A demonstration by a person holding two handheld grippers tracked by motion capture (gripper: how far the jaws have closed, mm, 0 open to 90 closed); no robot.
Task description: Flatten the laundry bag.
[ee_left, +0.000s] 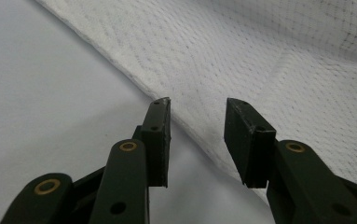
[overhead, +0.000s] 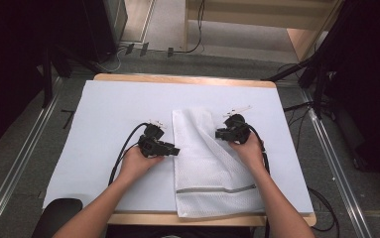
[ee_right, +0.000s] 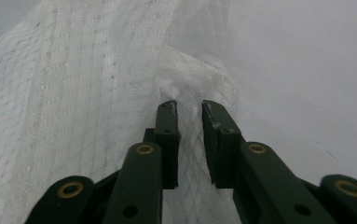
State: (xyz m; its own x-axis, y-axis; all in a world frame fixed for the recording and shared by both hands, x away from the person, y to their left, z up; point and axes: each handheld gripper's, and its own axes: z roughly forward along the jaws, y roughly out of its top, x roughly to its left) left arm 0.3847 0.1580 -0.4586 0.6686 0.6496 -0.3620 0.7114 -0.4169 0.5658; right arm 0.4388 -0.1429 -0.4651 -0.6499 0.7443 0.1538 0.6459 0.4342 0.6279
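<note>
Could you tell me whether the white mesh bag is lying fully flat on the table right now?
No: the mesh bag is mostly flat, but its right edge is bunched where the right gripper pinches it.

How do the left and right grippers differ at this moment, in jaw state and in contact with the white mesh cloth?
The left gripper has its jaws apart with nothing between them, at the edge of the white mesh cloth. The right gripper has its jaws nearly together, pinching a bunched fold of that cloth. The left sits at the cloth's left edge, the right at its right edge. Both point inward at the cloth.
</note>
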